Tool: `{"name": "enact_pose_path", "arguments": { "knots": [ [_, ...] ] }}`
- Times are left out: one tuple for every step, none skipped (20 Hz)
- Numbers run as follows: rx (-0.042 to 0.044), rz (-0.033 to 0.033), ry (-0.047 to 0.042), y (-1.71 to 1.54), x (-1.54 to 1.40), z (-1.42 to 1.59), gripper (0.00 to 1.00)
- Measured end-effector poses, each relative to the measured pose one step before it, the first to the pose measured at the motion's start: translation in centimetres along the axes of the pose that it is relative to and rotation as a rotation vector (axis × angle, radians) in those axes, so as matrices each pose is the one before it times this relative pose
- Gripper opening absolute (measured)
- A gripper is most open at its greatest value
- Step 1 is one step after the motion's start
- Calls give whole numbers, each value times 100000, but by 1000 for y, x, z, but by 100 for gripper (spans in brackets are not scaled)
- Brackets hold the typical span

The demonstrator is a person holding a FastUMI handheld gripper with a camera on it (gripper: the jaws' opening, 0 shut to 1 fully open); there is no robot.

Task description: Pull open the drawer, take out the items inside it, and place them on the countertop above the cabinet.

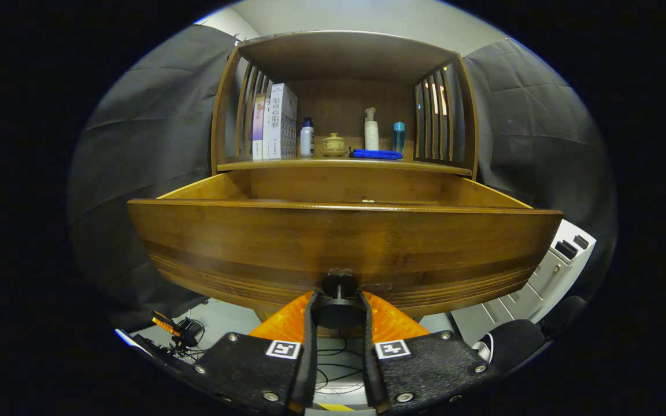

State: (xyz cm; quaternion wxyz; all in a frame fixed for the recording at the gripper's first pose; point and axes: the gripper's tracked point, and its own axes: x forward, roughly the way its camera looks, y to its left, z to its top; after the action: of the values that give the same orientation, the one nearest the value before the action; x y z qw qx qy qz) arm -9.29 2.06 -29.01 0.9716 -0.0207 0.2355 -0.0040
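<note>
So the drawer is pulled well out with the gripper jaws pinching its round knob, but the emptying part isn't started (can't see inside over the front panel), and the worktop awaits.

Staged home setup in a recording booth, not a real room. Wooden cabinet w/ slatted sides holds household stuff: books, small bottles, a pump bottle, a lidded clay pot. Black cloth hangs as walls; loose cables and a pale equipment case on the floor.
</note>
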Motion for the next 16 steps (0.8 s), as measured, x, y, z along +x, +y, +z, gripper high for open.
{"name": "enact_pose_path", "arguments": {
  "knots": [
    [-250,1611,-251,92,-180,-73,38],
    [-397,1007,-154,-113,-160,-275,44],
    [71,1052,177,23,-104,-80,49],
    [768,-144,-419,-73,-576,124,61],
    [880,1034,-1814,55,-408,587,73],
    [638,2037,-2206,491,-530,890,84],
    [391,1727,-1964,249,-262,1145,96],
    [56,1107,-2008,170,-393,1336,96],
    [-268,-86,-2667,-61,-233,1574,96],
    [-75,-910,-2632,-255,-218,1623,96],
    [-388,-265,-2766,-49,-124,1455,96],
    [-1018,-819,-1973,-90,240,1403,96],
    [-1128,-1652,-724,-471,119,1021,96],
    [-852,-1312,195,-466,618,845,96],
    [-260,-1023,-131,-289,528,1046,96],
    [219,-1355,-206,-403,570,1122,96]
  ]
}}
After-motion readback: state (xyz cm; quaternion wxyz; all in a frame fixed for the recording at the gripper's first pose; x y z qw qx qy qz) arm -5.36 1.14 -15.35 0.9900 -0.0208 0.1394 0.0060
